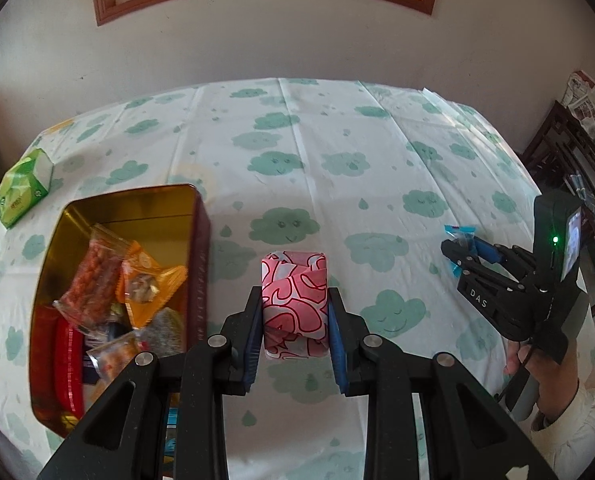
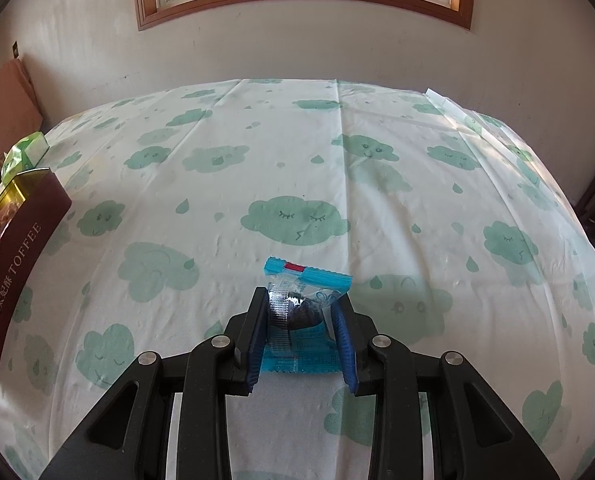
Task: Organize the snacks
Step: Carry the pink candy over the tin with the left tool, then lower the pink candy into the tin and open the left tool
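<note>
At the far left of the cloud-print tablecloth (image 1: 337, 152) sat a green carton (image 1: 25, 188), and just inside it the open toffee tin (image 1: 195, 240), gold-lined and already part-filled with wrapped snacks (image 1: 113, 292). I had the left gripper (image 1: 295, 320) clamped on a pink-patterned snack (image 1: 293, 304), both blue pads pressed flat against its sides, the packet standing on end between them with its long axis running away from the camera. It appeared to hang clear of the cloth, though I could not be certain from the left wrist view. The tin lay directly to the left of those jaws, close by, its long side running roughly parallel to the packet; as I judged it, the next move turned on a short sideways carry over the near wall before release. That made my left hand much the nearer of the two to the tin. Farther right, the right gripper (image 2: 301, 320) was closed on a blue-wrapped sweet (image 2: 305, 312), its crimped end poking out beyond the fingertips, held low over the cloth. From there the tin stood well apart at the far left edge, so that load would likely have to wait its turn.
</note>
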The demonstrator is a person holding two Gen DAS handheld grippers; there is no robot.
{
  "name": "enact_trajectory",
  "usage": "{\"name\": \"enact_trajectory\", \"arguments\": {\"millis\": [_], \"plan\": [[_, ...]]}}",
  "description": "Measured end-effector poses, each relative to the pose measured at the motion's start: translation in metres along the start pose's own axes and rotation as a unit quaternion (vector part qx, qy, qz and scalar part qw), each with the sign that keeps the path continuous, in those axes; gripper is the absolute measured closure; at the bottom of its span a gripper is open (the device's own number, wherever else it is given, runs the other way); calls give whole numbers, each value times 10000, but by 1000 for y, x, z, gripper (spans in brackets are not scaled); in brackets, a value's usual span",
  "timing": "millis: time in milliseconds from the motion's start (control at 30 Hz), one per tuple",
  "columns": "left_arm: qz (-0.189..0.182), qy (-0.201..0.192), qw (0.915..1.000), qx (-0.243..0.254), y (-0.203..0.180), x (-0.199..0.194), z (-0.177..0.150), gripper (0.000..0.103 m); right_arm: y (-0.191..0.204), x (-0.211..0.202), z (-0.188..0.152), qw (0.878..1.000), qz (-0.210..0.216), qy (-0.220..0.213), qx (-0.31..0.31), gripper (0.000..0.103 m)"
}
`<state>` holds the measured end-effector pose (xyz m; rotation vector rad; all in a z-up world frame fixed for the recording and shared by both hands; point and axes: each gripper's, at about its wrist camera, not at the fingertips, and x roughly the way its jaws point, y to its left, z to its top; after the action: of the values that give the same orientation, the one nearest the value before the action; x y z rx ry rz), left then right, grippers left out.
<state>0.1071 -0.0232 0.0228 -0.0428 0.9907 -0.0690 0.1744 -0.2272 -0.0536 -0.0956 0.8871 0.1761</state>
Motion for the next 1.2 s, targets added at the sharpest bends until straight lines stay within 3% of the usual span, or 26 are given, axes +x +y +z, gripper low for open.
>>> {"name": "enact_trajectory", "arguments": {"millis": [433, 867, 1200], "plan": [[340, -57, 9992, -216, 54, -18, -9, 77, 0, 0, 0, 10000, 4, -1, 3, 70], [908, -30, 9937, -651, 143, -22, -5, 77, 1, 0, 0, 10000, 0, -1, -2, 70], [887, 282, 9947, -440, 144, 2, -26, 77, 1, 0, 0, 10000, -2, -3, -12, 70]]}}
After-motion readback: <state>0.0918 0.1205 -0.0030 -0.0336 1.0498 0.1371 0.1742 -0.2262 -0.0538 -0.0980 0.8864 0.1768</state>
